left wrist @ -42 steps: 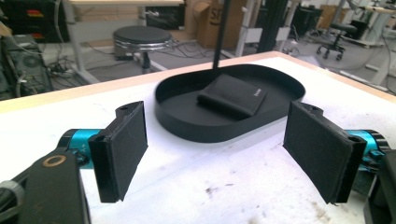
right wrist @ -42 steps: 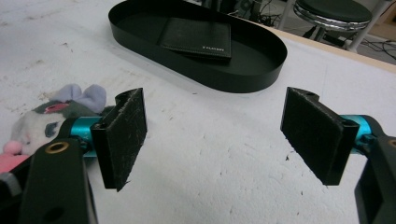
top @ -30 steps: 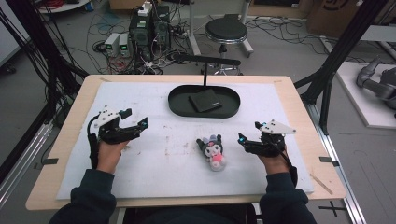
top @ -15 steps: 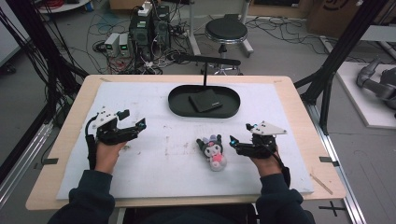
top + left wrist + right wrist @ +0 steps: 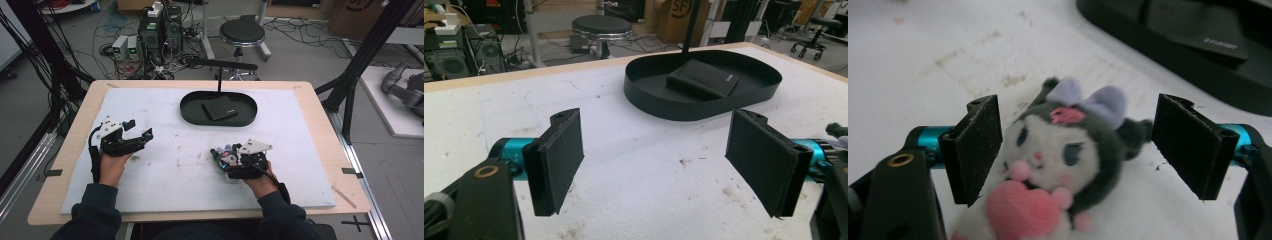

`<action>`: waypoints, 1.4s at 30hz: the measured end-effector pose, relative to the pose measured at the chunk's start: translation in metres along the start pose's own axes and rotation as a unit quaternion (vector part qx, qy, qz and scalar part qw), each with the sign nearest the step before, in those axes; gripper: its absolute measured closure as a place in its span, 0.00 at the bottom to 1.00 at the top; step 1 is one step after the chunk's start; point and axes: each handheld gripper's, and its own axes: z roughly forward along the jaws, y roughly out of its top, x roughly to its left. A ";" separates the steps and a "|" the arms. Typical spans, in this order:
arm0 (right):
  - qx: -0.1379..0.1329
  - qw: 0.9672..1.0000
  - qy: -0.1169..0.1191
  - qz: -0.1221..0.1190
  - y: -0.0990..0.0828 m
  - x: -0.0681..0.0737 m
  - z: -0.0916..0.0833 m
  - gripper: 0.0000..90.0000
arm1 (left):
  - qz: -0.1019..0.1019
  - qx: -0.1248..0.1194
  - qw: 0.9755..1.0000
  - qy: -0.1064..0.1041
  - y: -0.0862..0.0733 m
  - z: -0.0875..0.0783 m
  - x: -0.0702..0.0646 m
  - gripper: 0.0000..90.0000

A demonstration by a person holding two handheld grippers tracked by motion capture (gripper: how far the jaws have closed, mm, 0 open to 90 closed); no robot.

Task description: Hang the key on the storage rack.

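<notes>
A small plush toy (image 5: 1068,150), dark grey and white with a lilac bow and a pink heart, lies on the white mat (image 5: 180,125). My right gripper (image 5: 1075,150) stands open around its head, one jaw on each side; the left jaw is close to its cheek. From above, the plush toy (image 5: 225,156) is partly covered by my right gripper (image 5: 231,161). My left gripper (image 5: 141,138) hovers open over the mat's left side, and my left gripper (image 5: 659,160) has nothing between its jaws.
A black oval tray (image 5: 192,114) holding a flat black pouch (image 5: 219,108) sits at the back middle of the mat; the tray (image 5: 649,100) is ahead of the left gripper. A black stand (image 5: 220,75) rises behind it. The wooden table edge (image 5: 320,120) frames the mat.
My right gripper has moved left across the mat and now has its open jaws around the plush toy. The left gripper has barely shifted.
</notes>
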 end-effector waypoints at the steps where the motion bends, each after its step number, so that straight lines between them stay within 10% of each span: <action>1: 0.008 1.000 -0.005 -0.006 -0.001 0.004 0.004 0.23 | -0.001 0.001 1.000 0.000 0.000 0.000 0.000 0.25; 9: 0.075 0.992 -0.066 -0.075 -0.007 0.019 0.022 0.19 | -0.003 0.000 1.000 0.003 -0.001 -0.002 0.002 0.26; 16: 0.087 0.993 -0.072 -0.039 -0.011 0.001 0.011 0.20 | -0.006 -0.001 1.000 0.004 -0.002 -0.002 0.003 0.26; 21: 0.114 0.993 -0.016 -0.010 -0.017 -0.013 0.011 0.36 | -0.005 0.001 1.000 0.003 -0.002 -0.002 0.003 0.26; 33: 0.014 1.000 0.013 0.007 -0.001 -0.044 -0.015 0.42 | -0.005 0.000 1.000 0.005 -0.002 -0.001 0.003 0.27; 42: 0.002 1.000 -0.019 0.019 0.022 -0.079 -0.030 0.41 | -0.005 0.000 1.000 0.003 -0.002 0.000 0.003 0.27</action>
